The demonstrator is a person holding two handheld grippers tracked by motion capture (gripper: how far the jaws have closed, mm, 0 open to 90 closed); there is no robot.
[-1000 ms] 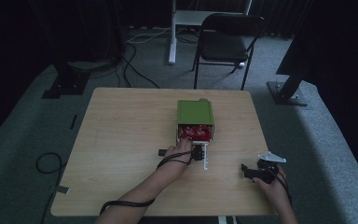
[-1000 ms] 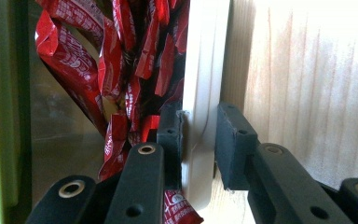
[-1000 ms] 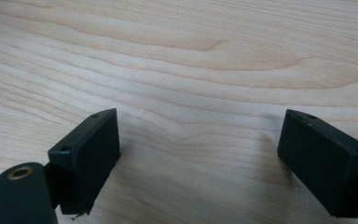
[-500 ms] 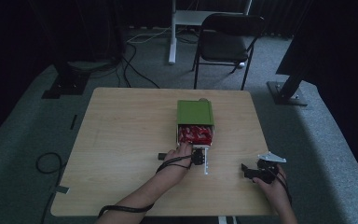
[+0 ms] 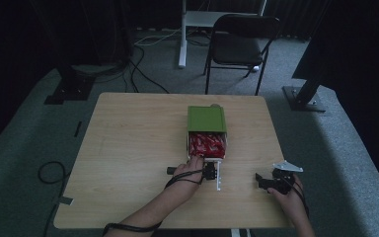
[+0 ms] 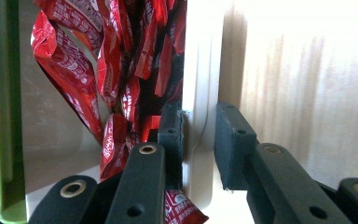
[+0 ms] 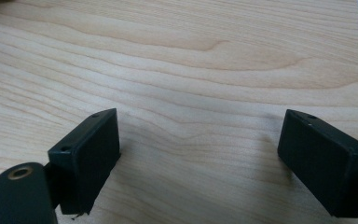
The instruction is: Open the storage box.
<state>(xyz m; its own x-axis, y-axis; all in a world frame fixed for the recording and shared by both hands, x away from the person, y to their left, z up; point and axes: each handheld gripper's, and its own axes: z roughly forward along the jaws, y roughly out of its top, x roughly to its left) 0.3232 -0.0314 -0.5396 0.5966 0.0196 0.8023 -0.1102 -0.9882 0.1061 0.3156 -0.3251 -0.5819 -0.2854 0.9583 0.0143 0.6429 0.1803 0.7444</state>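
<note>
On the table (image 5: pixel 128 148), left gripper (image 6: pixel 198 140) clamps the drawer (image 6: pixel 200 84) wall beside illegibly printed red packets (image 6: pixel 121 60); right gripper (image 7: pixel 198 158) gapes.

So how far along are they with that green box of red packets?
The drawer already stands out of the green box, red packets exposed. The left claw grips its front wall. The right claw waits open over the table. No packet is out yet.

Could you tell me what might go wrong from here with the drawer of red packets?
The left claw straddles only the thin front wall of the white drawer, so it could slip off if pulled. One pad sits among the red packets, which might snag or spill. The right claw rests open on the table, so nothing steadies the green box.
</note>
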